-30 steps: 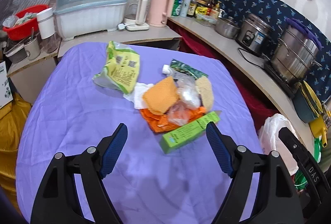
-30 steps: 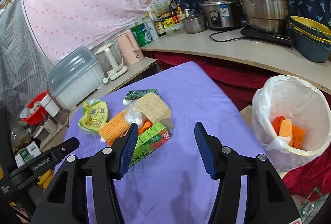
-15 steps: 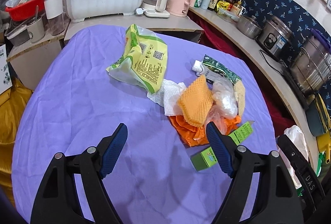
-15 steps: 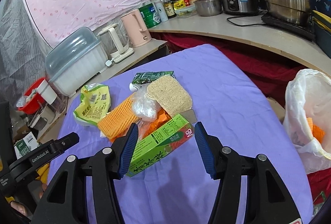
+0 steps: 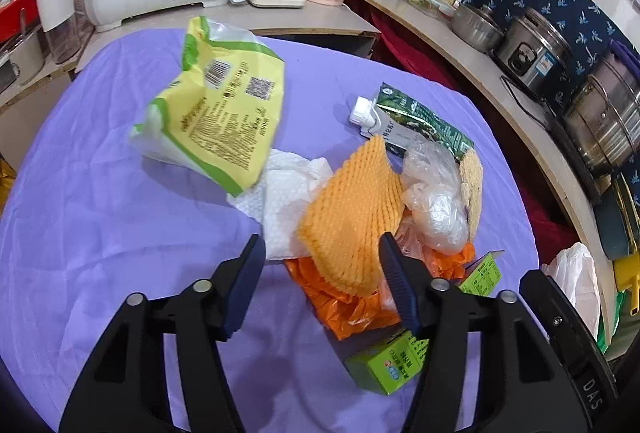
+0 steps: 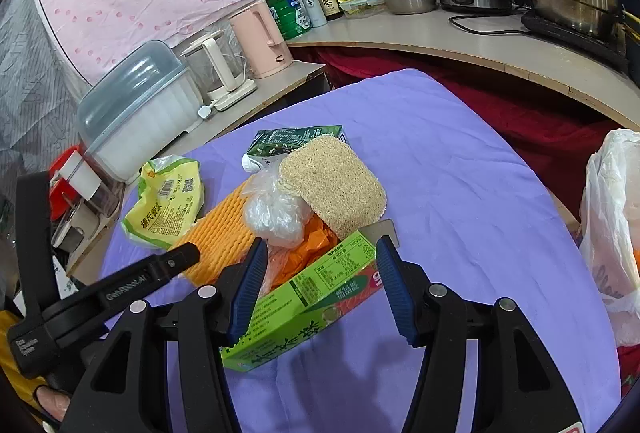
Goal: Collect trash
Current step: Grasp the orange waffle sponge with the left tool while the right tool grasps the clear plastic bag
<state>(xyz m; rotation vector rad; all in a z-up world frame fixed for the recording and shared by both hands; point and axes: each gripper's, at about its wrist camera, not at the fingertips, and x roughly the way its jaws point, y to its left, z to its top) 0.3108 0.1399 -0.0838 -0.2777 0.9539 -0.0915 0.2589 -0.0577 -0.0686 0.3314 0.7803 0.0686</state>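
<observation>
1. Left gripper: pitched steeply downward; jaws partly apart, just narrowed; blue pads seen clear of contact, nothing pressed between them.
2. Right gripper: angled downward; jaws held partly apart, blue pads pressing on nothing.
3. Left gripper body, as seen from the right wrist view: black frame set low at the left, alongside the right gripper.
4. Hand: only a fingertip shown, under the left gripper's frame.
</observation>
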